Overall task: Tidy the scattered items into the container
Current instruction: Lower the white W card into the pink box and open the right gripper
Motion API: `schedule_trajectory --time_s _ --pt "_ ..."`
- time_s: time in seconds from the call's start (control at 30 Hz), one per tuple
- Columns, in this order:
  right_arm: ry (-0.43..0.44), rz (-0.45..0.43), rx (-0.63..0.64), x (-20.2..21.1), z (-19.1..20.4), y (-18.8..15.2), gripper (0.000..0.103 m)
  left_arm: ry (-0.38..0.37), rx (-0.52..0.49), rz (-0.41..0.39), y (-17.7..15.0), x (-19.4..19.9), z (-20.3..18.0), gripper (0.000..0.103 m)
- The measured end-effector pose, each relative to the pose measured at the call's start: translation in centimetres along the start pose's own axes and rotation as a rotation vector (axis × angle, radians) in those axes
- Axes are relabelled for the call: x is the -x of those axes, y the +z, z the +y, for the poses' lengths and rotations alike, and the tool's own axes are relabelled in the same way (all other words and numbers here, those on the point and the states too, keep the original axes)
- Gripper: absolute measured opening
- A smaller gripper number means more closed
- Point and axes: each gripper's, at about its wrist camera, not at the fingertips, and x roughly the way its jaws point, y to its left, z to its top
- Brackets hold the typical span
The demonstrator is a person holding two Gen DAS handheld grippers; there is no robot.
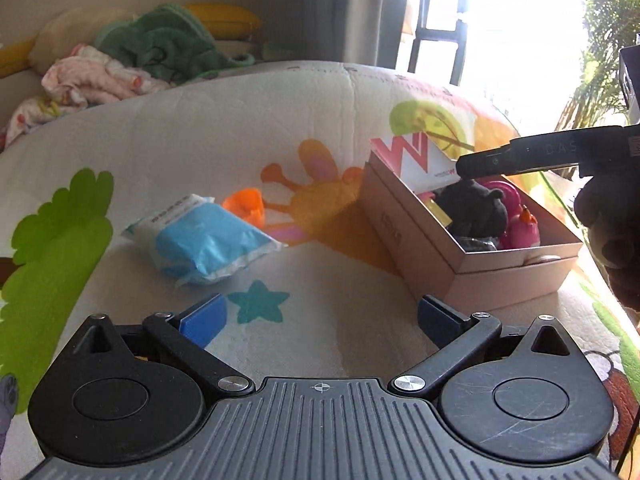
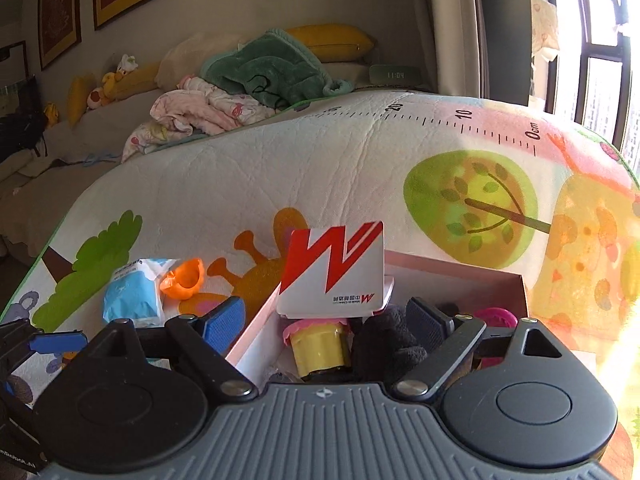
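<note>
A pink cardboard box [image 1: 416, 248] stands on the cartoon play mat [image 1: 280, 112]. It holds a black cloth [image 1: 476, 208], pink toys [image 1: 524, 228], a yellow tub [image 2: 318, 344] and a white card with a red W [image 2: 332, 272]. My right gripper [image 2: 324, 320] hangs open over the box's near left wall, and the black cloth [image 2: 384, 344] lies against its right pad without being pinched. My left gripper [image 1: 320, 316] is open over bare mat with nothing between its pads. Left of the box lie a blue-and-white packet [image 1: 204, 236] and an orange toy [image 1: 246, 206].
At the far end of the mat, clothes [image 2: 200, 112] and a green towel [image 2: 268, 68] are heaped against pillows. A bright window [image 1: 500, 20] is at the right. A gloved hand [image 1: 608, 220] holds the right gripper beside the box. Bare mat lies between packet and box.
</note>
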Motion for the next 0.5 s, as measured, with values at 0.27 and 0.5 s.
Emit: schedule_trajectory --time_s 0.27,0.5 --pt "-0.149 -0.028 0.048 0.0 1.5 1.7 0.043 0.005 0.068 0.020 -1.9 2.4 1.1 0.103" --pt "-0.135 0.129 -0.114 -8.0 1.3 4.6 0.038 0.005 0.054 -0.026 -2.4 5.4 1.7 0.103"
